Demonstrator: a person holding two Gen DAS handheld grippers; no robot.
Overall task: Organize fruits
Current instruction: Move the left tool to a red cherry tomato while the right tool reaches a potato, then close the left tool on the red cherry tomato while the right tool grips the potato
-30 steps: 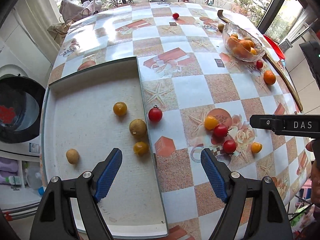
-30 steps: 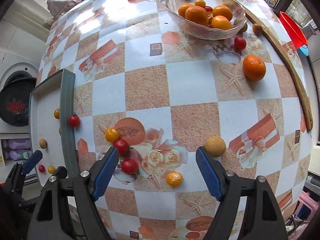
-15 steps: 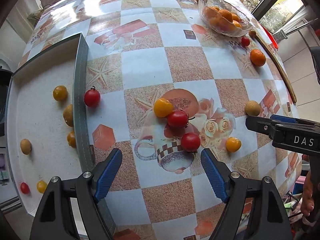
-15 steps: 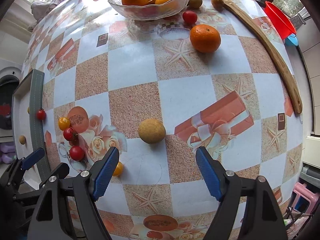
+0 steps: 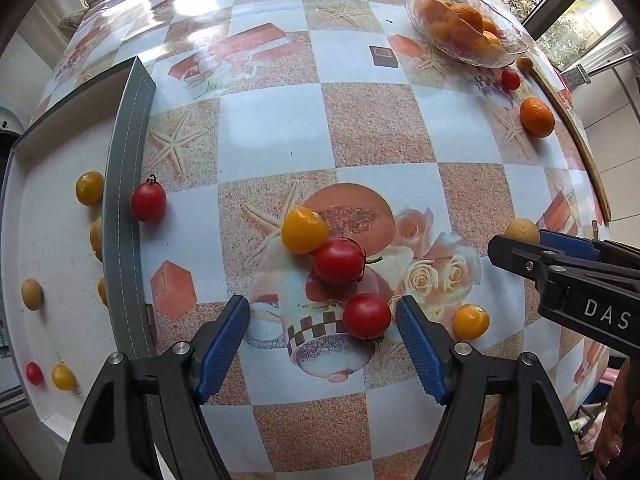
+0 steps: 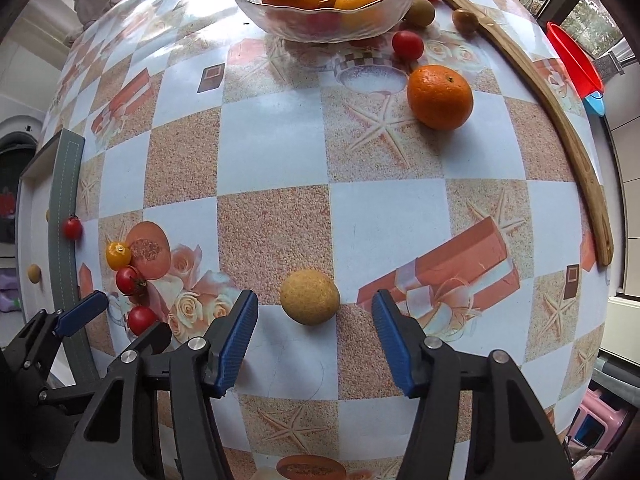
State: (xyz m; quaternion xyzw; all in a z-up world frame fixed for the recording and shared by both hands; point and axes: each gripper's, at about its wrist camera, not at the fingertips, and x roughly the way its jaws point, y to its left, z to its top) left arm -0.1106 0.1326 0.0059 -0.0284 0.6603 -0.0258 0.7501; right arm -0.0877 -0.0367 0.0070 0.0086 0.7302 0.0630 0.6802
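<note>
My left gripper (image 5: 323, 320) is open just above the table; a red cherry tomato (image 5: 367, 316) lies between its fingertips, close to the right one. Another red tomato (image 5: 338, 261) and a yellow tomato (image 5: 304, 230) lie just beyond. My right gripper (image 6: 315, 314) is open with a tan round fruit (image 6: 309, 297) between its fingertips. A glass bowl (image 6: 320, 24) of oranges stands at the far side, with a loose orange (image 6: 439, 97) near it. The right gripper also shows in the left wrist view (image 5: 520, 252).
A white tray (image 5: 44, 264) with a grey rim lies at the left and holds several small yellow, tan and red fruits. A red tomato (image 5: 149, 202) rests against its rim. A small yellow tomato (image 5: 471, 321) lies right of my left gripper. A wooden strip (image 6: 560, 120) edges the table's right side.
My left gripper has moved from over the tray rightward to the tomato cluster. My right gripper has moved right and closer, so the tan fruit now lies between its fingers.
</note>
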